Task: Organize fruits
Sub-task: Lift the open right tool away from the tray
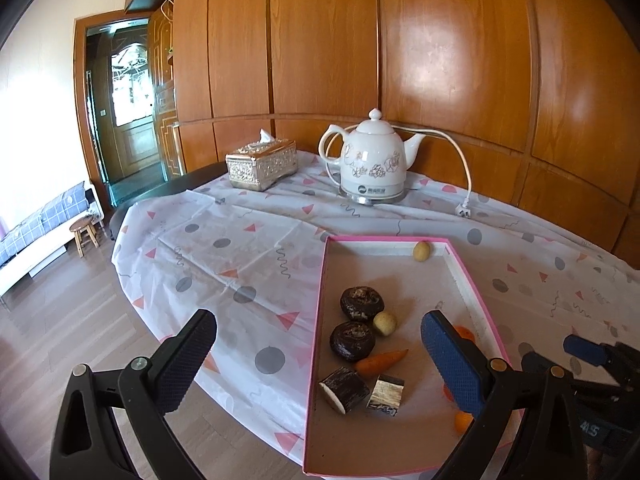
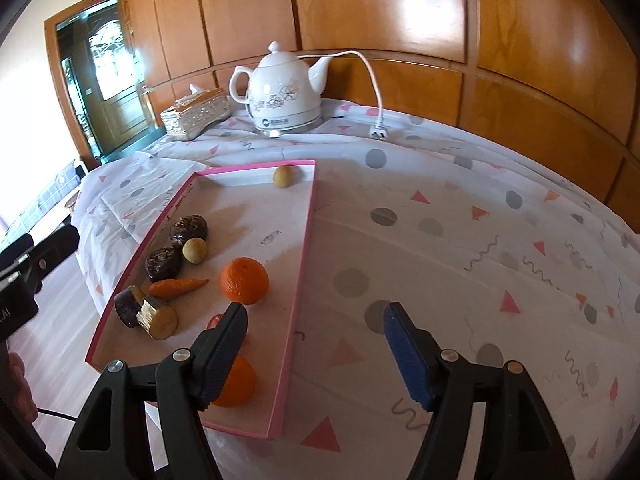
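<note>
Wood-panelled wall point(image 1: 440, 60) behind patterned tablecloth point(image 2: 460, 240) — pink-rimmed tray point(image 2: 306, 240), kettle point(image 1: 372, 160).

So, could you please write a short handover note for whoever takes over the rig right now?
Left gripper: open, empty, above the tray's left edge.
Right gripper: open, empty, over the tray's right edge.
Pink tray holds everything: two oranges, carrot, two dark round fruits, two cut dark pieces, three small yellow fruits.
Done: nothing visibly sorted.
Left: group the fruits.
</note>
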`<action>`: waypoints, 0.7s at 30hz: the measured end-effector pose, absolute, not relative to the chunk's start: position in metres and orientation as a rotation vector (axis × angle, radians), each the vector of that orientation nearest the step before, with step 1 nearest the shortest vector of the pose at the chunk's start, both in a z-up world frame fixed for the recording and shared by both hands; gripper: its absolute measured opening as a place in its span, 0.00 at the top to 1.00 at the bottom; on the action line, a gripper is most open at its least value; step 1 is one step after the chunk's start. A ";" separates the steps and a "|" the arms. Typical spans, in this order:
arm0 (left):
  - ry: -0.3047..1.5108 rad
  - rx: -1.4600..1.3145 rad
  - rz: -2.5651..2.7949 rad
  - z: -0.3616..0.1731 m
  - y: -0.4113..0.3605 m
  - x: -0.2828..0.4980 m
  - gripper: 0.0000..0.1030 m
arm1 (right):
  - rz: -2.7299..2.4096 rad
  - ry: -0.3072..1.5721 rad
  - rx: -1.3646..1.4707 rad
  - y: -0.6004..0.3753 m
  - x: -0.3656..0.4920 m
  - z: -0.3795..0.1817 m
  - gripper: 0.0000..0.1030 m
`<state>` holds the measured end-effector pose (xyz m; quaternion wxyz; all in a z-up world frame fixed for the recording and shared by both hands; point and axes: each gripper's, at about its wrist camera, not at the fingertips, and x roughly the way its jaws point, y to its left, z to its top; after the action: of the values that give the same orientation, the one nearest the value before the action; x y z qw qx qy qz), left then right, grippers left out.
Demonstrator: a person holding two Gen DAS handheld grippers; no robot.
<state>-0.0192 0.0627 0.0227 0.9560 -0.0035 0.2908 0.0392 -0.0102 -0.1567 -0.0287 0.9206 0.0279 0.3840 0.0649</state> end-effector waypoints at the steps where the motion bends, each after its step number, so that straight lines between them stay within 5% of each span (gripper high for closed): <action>1: 0.589 -0.006 0.078 0.023 0.062 -0.019 0.00 | 0.133 0.789 0.061 -0.157 -0.011 -0.029 0.30; 21: 0.604 -0.011 0.067 0.020 0.060 -0.018 0.00 | 0.144 0.759 0.011 -0.144 -0.022 -0.024 0.30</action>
<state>-0.0185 0.0602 0.0204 0.9542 -0.0057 0.2972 0.0329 -0.0219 -0.1438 -0.0242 0.9262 0.0053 0.3703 0.0703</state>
